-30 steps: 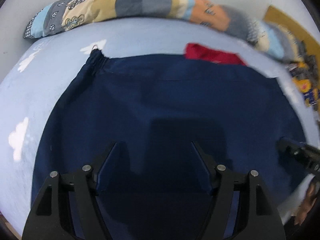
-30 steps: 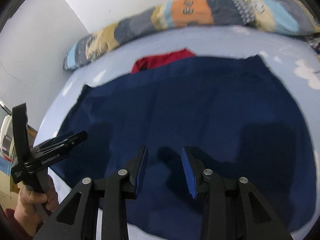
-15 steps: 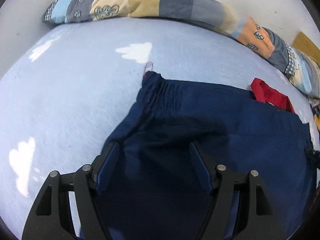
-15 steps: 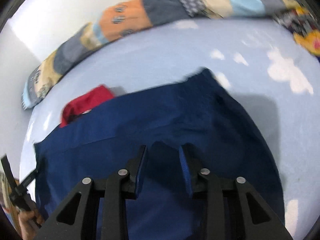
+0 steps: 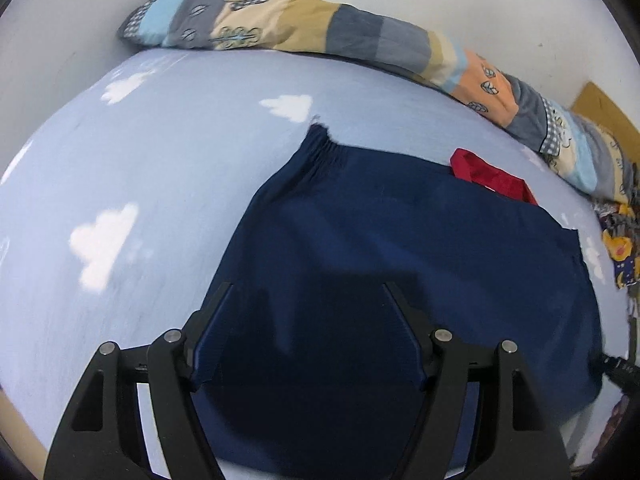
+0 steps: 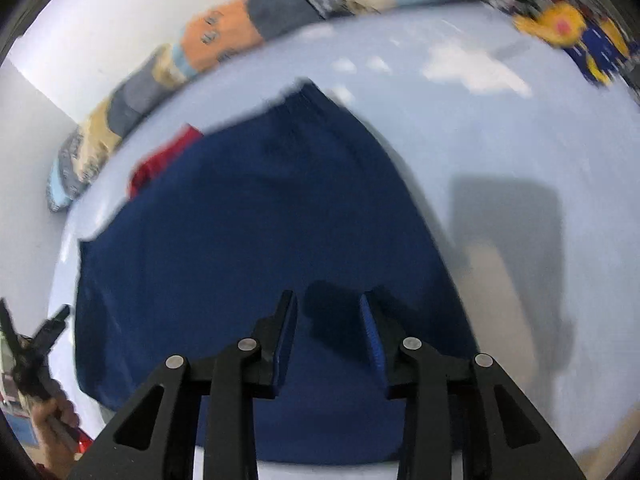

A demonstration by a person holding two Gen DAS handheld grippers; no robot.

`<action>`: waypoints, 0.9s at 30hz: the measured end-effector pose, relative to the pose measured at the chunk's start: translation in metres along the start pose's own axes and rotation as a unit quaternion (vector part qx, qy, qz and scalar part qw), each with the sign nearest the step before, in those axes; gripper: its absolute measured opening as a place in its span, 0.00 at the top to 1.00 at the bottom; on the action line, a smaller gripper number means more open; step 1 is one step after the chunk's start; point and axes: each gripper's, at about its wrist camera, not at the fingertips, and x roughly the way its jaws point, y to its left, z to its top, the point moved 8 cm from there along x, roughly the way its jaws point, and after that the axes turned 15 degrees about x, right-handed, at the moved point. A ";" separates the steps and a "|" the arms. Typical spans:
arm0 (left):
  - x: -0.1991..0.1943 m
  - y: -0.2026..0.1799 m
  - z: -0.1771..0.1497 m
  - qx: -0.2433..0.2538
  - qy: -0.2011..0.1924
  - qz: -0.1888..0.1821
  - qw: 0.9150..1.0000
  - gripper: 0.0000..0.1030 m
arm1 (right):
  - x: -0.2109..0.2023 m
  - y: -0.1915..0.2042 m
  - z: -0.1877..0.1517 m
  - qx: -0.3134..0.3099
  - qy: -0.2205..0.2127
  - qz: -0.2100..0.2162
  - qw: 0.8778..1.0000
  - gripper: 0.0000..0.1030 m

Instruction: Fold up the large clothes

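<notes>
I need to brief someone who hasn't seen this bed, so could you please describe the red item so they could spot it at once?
Start from the pale blue bedsheet with white clouds, where a large navy garment lies spread flat. Along its far edge, towards the long patchwork bolster by the wall, a red cloth peeks out from beneath it. It is the only red thing on the bed.

The navy blue garment (image 5: 420, 248) is lying spread flat on the light blue bedsheet (image 5: 160, 168) (gathered elastic waistband at the far edge).
</notes>
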 end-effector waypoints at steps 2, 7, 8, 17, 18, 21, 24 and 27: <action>-0.006 0.003 -0.016 -0.005 0.013 0.002 1.000 0.30 | -0.009 -0.015 -0.006 0.006 -0.010 -0.020 1.000 0.69; -0.026 0.005 -0.044 -0.002 0.025 0.017 1.000 0.30 | -0.052 -0.037 -0.017 0.000 -0.087 -0.053 0.995 0.64; -0.035 0.002 -0.044 -0.004 0.012 0.015 1.000 0.30 | -0.059 -0.032 -0.018 -0.003 -0.095 -0.032 0.995 0.64; -0.065 -0.092 -0.041 0.092 -0.062 -0.010 0.994 0.30 | -0.060 -0.013 -0.065 0.073 -0.011 0.177 0.981 0.61; -0.066 -0.099 -0.038 0.103 -0.067 -0.008 0.992 0.30 | -0.060 -0.011 -0.069 0.069 -0.009 0.180 0.981 0.61; -0.064 -0.119 -0.033 0.134 -0.079 -0.001 0.988 0.30 | -0.062 0.005 -0.082 0.029 -0.010 0.182 0.983 0.61; -0.058 -0.139 -0.032 0.162 -0.075 0.000 0.984 0.30 | -0.064 0.023 -0.089 -0.032 -0.029 0.153 0.987 0.60; -0.060 -0.156 -0.032 0.193 -0.085 0.011 0.977 0.30 | -0.062 0.033 -0.091 -0.066 -0.050 0.128 0.988 0.59</action>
